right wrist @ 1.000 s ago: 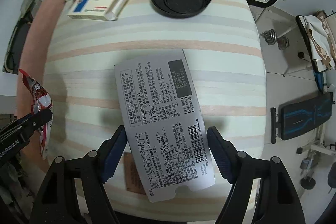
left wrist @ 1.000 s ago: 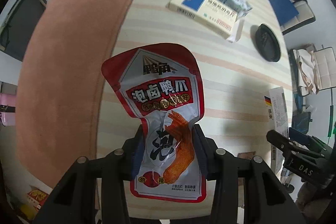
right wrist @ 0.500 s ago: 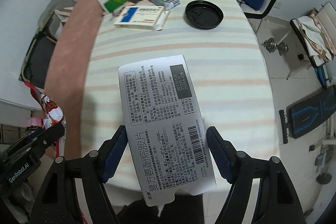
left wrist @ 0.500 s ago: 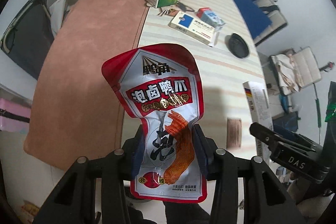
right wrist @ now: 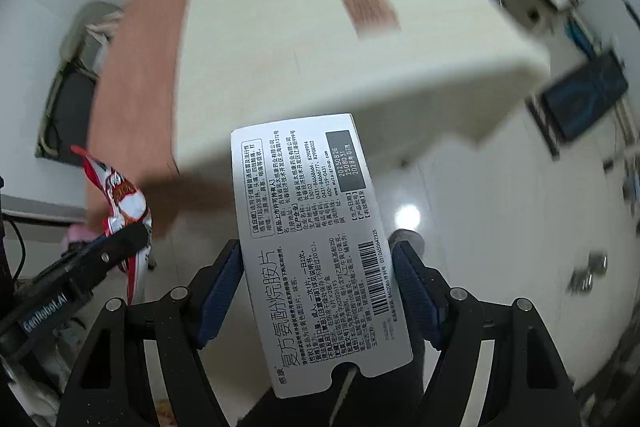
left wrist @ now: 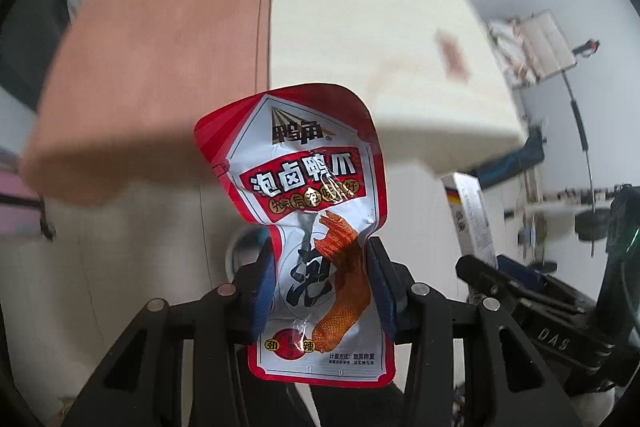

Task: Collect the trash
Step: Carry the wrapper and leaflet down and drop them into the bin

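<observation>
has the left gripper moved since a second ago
Yes. The left gripper, shut on the snack packet, has pulled back off the table; the table's near edge now shows beyond the packet, with floor below.

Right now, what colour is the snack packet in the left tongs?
Red and white snack packet, clearest in the left wrist view.

Both our grippers are closed on what they carry.

Our left gripper (left wrist: 320,291) has its blue-padded fingers (left wrist: 262,291) pressed against the narrow waist of the snack pouch (left wrist: 308,227), which stands upright between them. Our right gripper (right wrist: 318,291) clamps the white medicine box (right wrist: 316,247) by its long sides, its fingers (right wrist: 416,291) set wider. The two grippers sit side by side, each showing at the edge of the other's view.
</observation>
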`<action>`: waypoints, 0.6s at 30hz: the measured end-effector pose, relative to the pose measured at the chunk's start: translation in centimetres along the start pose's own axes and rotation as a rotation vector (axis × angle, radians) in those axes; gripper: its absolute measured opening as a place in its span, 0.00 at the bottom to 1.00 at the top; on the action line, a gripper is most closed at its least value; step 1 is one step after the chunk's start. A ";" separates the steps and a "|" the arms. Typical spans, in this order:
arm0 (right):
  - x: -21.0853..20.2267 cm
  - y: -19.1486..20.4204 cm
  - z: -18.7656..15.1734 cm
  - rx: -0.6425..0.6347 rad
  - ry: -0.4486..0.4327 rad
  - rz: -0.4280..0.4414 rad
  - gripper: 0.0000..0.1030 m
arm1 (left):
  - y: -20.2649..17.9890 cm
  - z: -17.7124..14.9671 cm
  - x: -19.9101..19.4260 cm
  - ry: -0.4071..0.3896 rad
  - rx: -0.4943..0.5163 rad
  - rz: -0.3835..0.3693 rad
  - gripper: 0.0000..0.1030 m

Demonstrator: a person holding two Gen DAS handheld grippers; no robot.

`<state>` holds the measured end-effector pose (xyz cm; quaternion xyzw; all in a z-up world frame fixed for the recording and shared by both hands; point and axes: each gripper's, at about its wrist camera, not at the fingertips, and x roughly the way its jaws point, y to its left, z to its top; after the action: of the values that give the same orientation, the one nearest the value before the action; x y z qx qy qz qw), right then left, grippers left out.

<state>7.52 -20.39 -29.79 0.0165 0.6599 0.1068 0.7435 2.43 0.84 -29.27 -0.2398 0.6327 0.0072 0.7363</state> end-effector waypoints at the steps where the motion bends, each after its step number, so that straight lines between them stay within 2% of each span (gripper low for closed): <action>1: 1.8 -0.5 -1.8 0.016 0.033 -0.007 0.75 | 0.5 -0.8 1.3 0.026 -0.009 -0.004 0.39; 3: 5.0 -1.3 -4.2 0.028 0.078 -0.026 0.75 | 1.7 -1.9 4.7 0.077 -0.028 -0.014 0.39; 8: 14.6 -4.3 -8.1 0.092 0.149 -0.040 0.75 | 5.4 -3.8 16.0 0.194 -0.097 -0.025 0.39; 12: 23.4 -6.9 -9.6 0.152 0.178 -0.032 0.75 | 8.3 -4.9 24.4 0.259 -0.130 -0.030 0.46; 13: 25.2 -7.3 -9.9 0.163 0.184 -0.027 0.75 | 9.2 -5.2 26.5 0.266 -0.138 -0.028 0.50; 16: 31.1 -8.3 -10.7 0.171 0.209 0.009 0.75 | 11.2 -6.0 30.7 0.266 -0.150 0.002 0.71; 18: 34.7 -8.4 -11.1 0.156 0.211 0.029 0.75 | 12.8 -6.5 33.0 0.268 -0.178 0.027 0.92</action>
<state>1.45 -23.66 -66.56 0.0727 0.7405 0.0671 0.6647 -1.06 0.11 -65.12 -0.2944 0.7252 0.0412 0.6210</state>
